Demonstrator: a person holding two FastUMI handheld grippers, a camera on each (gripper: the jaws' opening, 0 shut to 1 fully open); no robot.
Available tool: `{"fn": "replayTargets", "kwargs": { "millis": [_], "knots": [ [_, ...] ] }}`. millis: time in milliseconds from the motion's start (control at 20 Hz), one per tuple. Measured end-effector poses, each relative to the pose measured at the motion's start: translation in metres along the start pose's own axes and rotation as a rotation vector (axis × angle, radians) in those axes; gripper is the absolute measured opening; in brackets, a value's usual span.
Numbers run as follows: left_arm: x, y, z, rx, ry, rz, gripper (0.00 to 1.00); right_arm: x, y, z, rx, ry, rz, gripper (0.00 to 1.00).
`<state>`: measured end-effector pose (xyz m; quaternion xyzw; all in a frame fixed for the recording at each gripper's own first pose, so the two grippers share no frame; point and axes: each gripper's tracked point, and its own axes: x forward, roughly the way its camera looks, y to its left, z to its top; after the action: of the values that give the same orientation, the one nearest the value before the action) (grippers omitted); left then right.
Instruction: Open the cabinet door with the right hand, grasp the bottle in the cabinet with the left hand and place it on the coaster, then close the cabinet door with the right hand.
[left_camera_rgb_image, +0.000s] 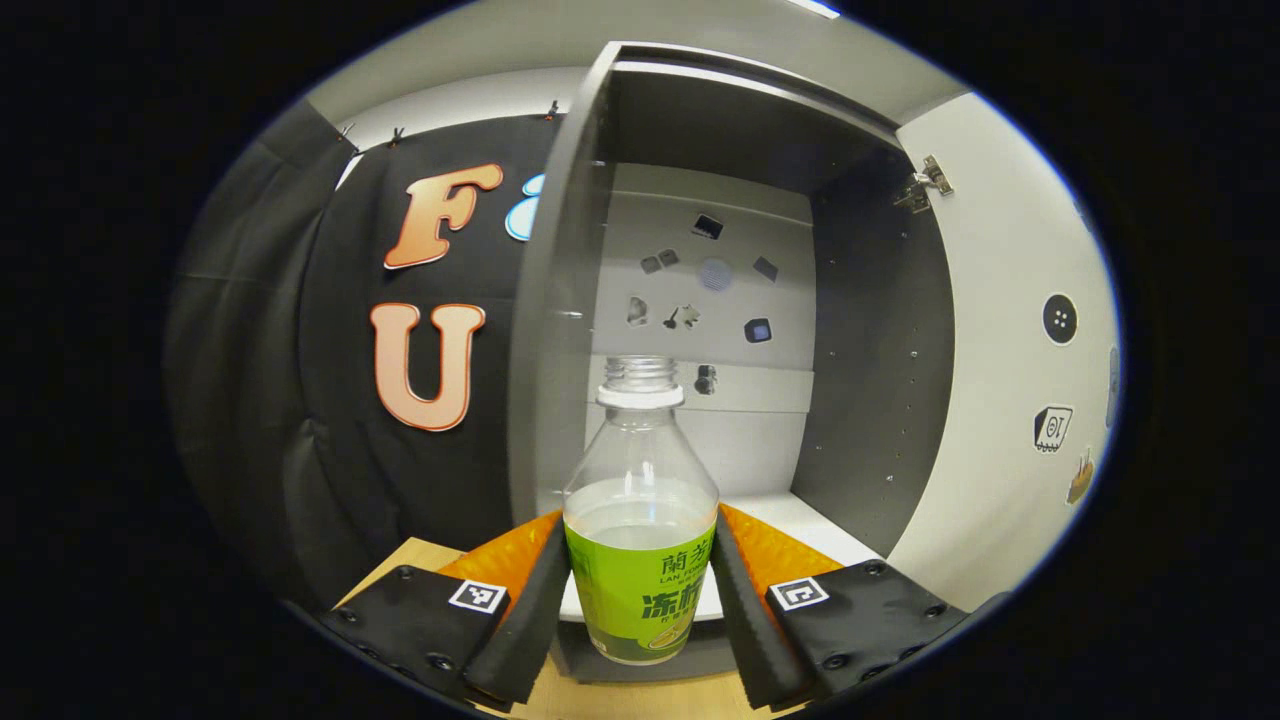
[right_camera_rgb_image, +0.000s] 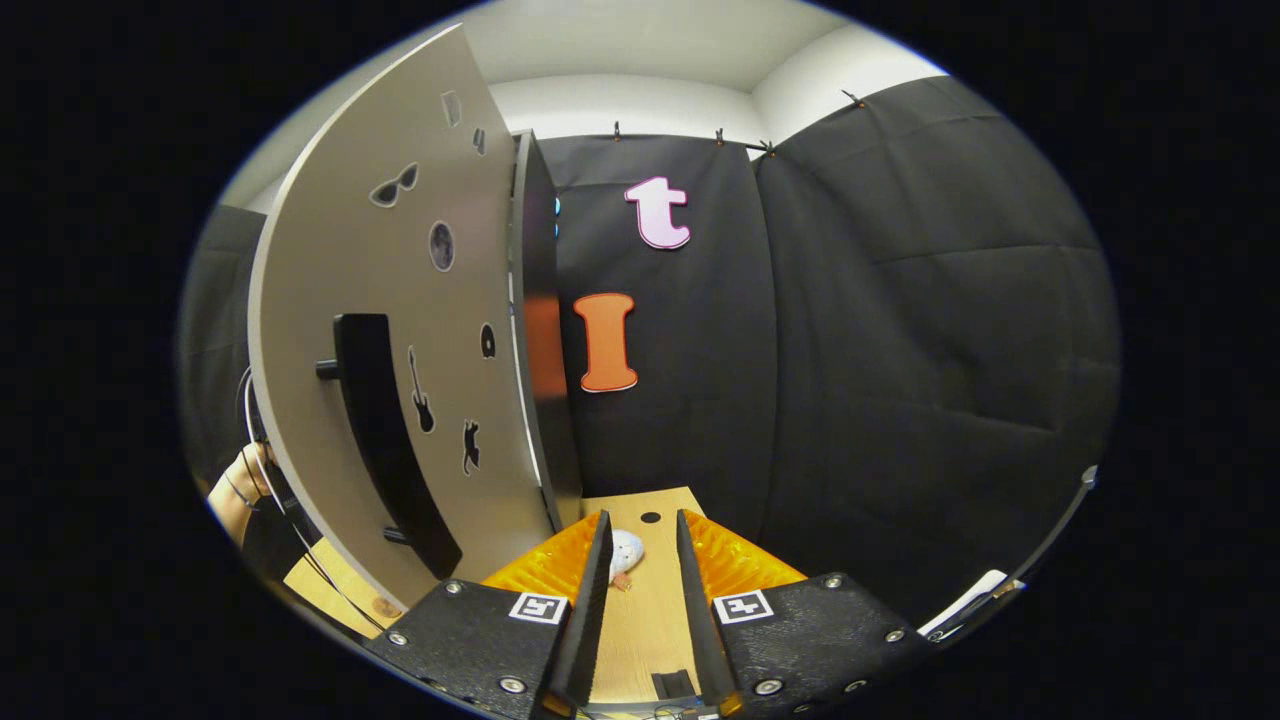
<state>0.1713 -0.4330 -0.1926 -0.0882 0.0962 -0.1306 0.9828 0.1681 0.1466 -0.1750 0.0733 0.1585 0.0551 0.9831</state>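
Underneath, wooden table (right_camera_rgb_image: 640, 600), cloth-walled booth.

Left tongs (left_camera_rgb_image: 640, 590) clamped on uncapped bottle (left_camera_rgb_image: 640, 520), upright before open cabinet (left_camera_rgb_image: 880, 380), door (left_camera_rgb_image: 1010, 350) swung right

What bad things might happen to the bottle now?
1. The bottle has no cap and holds liquid, so tilting it on the way out may spill some.
2. The left gripper clamps it low on the label; the tall top might wobble.
3. The open cabinet door stands near; a wide swing might bump it.

one bottle (left_camera_rgb_image: 640, 520), one cabinet (left_camera_rgb_image: 870, 350), two hand-held grippers (left_camera_rgb_image: 638, 590) (right_camera_rgb_image: 640, 600)
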Motion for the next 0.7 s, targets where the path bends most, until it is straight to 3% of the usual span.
{"fn": "replayTargets", "kwargs": {
  "millis": [400, 700],
  "knots": [
    [-0.069, 0.072, -0.050, 0.019, 0.045, 0.084, 0.79, -0.005, 0.006, -0.003, -0.003, 0.011, 0.025, 0.40],
    [-0.102, 0.106, -0.097, -0.034, 0.089, 0.129, 0.81, -0.007, 0.009, -0.004, -0.020, 0.019, 0.044, 0.39]
  ]
}}
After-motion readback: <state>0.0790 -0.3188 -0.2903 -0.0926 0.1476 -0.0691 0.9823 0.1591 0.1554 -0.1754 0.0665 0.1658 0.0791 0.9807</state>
